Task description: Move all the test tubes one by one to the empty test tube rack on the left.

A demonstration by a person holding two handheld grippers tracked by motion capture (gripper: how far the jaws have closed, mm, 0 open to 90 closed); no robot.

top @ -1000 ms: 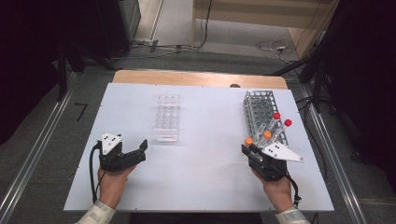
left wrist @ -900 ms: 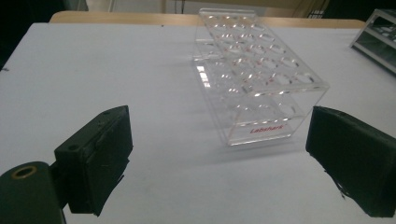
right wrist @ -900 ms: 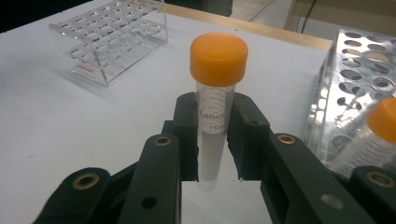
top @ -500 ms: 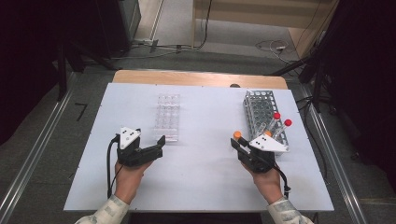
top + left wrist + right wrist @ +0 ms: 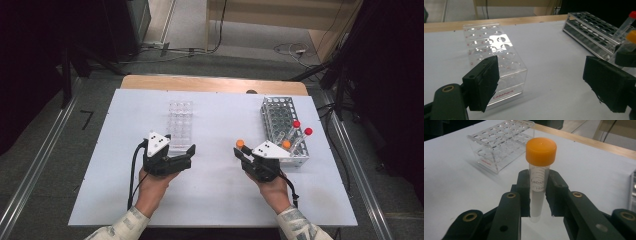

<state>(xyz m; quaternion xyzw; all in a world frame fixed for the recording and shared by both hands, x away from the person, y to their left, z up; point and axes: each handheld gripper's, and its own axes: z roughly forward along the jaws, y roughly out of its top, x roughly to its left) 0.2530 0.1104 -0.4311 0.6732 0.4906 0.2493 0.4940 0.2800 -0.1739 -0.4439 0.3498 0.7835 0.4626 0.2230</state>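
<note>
Orange-capped tube held in my right jaws, left jaws spread beside the clear rack.

My left gripper (image 5: 184, 156) hovers over the white bench (image 5: 215, 200), its 2 jaws released and just now closing a little with nothing between them, near the front end of the clear plastic tube rack (image 5: 499, 65). My right gripper (image 5: 241, 154) has its jaws clenched on the clear plastic tube with the orange screw cap (image 5: 539, 172), held upright above the bench, between the clear rack and the metal wire rack (image 5: 278, 112) carrying 2 red-capped tubes (image 5: 299, 135).
</note>
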